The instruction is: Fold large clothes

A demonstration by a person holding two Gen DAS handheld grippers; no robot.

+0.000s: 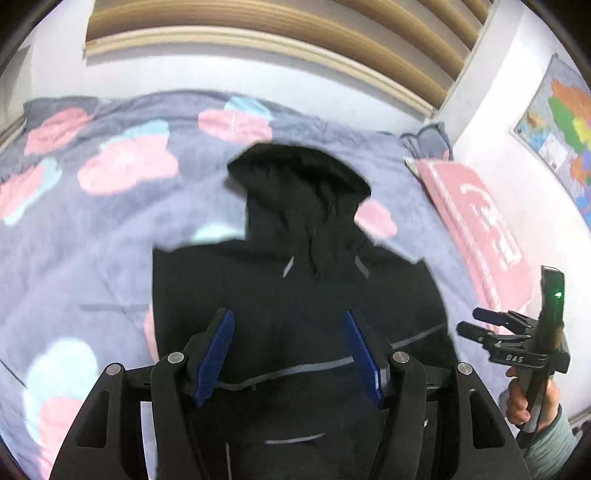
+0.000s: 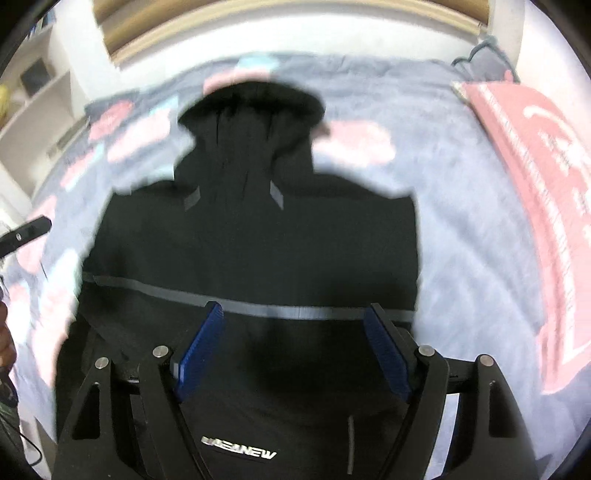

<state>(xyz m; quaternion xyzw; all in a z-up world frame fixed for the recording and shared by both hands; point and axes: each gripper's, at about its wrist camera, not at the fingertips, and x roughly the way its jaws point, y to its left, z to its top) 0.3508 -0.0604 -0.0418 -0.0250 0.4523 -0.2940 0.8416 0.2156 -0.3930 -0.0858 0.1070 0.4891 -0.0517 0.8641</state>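
Observation:
A black hooded jacket (image 1: 295,280) with thin grey stripes lies flat on a bed, hood pointing away, sides folded in so the body forms a rectangle. It also shows in the right wrist view (image 2: 255,236), with a white logo near the bottom. My left gripper (image 1: 290,321) is open and empty, hovering above the jacket's lower body. My right gripper (image 2: 295,314) is open and empty above the grey stripe. The right gripper also shows at the right edge of the left wrist view (image 1: 476,323), held in a hand, beside the jacket.
The bed has a grey-blue blanket (image 1: 92,229) with pink and light blue blotches. A pink cloth with white print (image 1: 480,221) lies along the right side by the white wall. A wooden headboard (image 1: 258,33) stands at the far end. Shelves (image 2: 33,92) stand at the left.

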